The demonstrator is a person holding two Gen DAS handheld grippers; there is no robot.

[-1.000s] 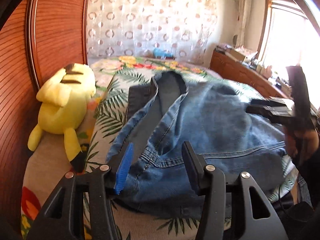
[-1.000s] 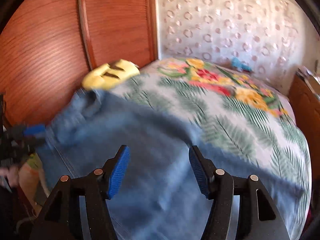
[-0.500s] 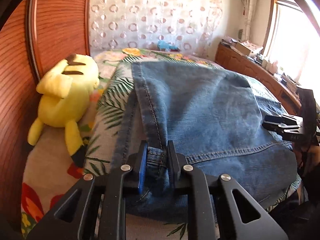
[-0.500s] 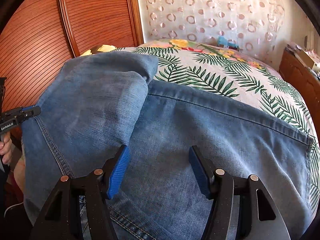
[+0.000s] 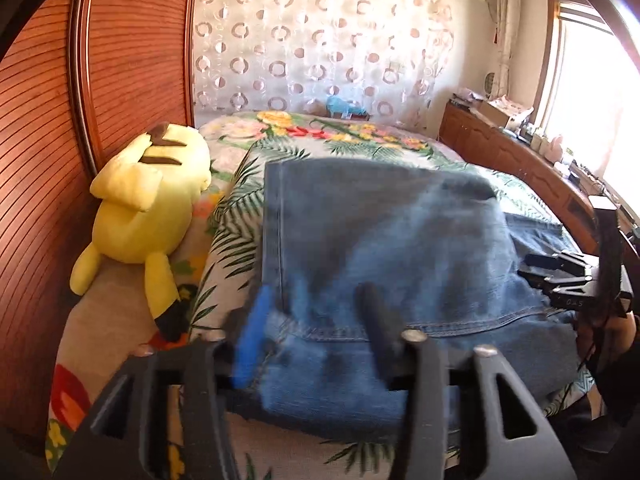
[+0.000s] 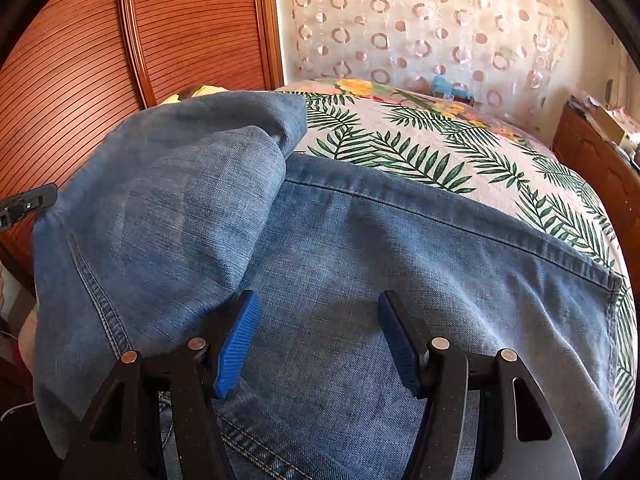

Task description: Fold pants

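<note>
Left wrist view: left gripper [image 5: 316, 332] jaws have just been opening – now apart, blurred, denim waistband edge under the gap, pads off it. Jeans [image 5: 392, 240] lie folded on the palm-leaf bedspread [image 5: 236, 204], yellow plush toy [image 5: 144, 200] beside them against the wooden headboard [image 5: 132, 60]. Right wrist view: right gripper [image 6: 316, 340] jaws apart, hovering over the jeans [image 6: 360, 264] – nothing clamped.

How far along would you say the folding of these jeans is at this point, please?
Done: the jeans lie on the bed with one part folded over. In hand: the left gripper has just been opening, its jaws apart over the hem; the right gripper is open above the denim. Left: the remaining folds and smoothing.
</note>
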